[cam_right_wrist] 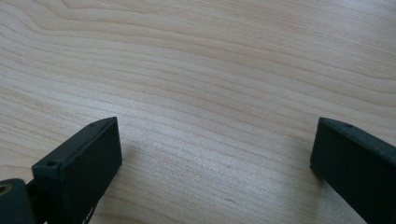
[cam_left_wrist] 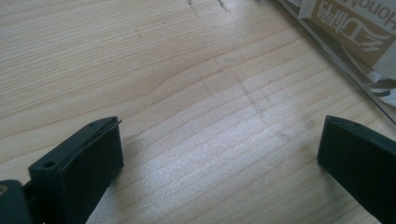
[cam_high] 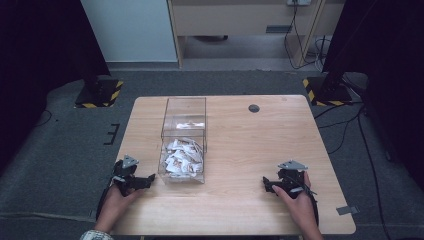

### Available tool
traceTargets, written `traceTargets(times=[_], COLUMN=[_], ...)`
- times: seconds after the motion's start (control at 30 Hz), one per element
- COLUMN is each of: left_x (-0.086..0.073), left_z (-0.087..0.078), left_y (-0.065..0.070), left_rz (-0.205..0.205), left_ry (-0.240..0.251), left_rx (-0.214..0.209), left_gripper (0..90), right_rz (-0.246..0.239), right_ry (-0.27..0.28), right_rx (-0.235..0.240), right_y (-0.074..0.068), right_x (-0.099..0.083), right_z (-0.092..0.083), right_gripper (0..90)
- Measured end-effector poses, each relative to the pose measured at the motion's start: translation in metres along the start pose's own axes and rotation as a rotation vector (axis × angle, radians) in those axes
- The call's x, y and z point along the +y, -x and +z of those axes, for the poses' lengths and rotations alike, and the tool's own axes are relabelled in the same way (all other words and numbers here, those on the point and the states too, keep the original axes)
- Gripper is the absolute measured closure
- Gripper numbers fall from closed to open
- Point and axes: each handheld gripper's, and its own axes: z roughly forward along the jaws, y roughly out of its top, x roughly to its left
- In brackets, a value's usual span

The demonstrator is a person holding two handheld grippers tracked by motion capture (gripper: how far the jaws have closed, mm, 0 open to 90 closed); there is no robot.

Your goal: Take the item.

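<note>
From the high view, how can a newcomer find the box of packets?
Start at the wooden table. Left of its middle stands a clear plastic box, just beyond the left claw. It is the see-through container there, its near half heaped with white and tan packets.

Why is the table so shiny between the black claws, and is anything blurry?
In the left gripper view, light glares pale on the table between the open jaws, and the box corner looks soft. The right gripper view has the same sheen. The high view is dim and grainy, its side edges dark.
</note>
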Motion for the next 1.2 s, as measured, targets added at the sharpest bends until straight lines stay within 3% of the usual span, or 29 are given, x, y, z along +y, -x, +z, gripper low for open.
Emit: traceTargets(times=[0.47,0.7,0.83,1.2], left_x=[0.0,0.0,0.0,0.0], left_z=[0.0,0.0,0.0,0.0], left_y=[0.0,0.0,0.0,0.0], left_rz=[0.0,0.0,0.0,0.0], left_ry=[0.0,0.0,0.0,0.0], left_rx=[0.0,-0.001,-0.001,-0.001], left_gripper=[0.0,0.0,0.0,0.0], right_rz=[0.002,-0.029,-0.05,-0.054], right_ry=[-0.001,-0.01,-0.004,0.0], right_rx=[0.001,0.011,0.029,0.067], right_y=[0.0,-0.002,-0.008,-0.02], right_x=[0.0,0.0,0.002,0.011], right_z=[0.0,-0.003,-0.007,-0.017], right_gripper=[2.4,4.0,6.5,10.5])
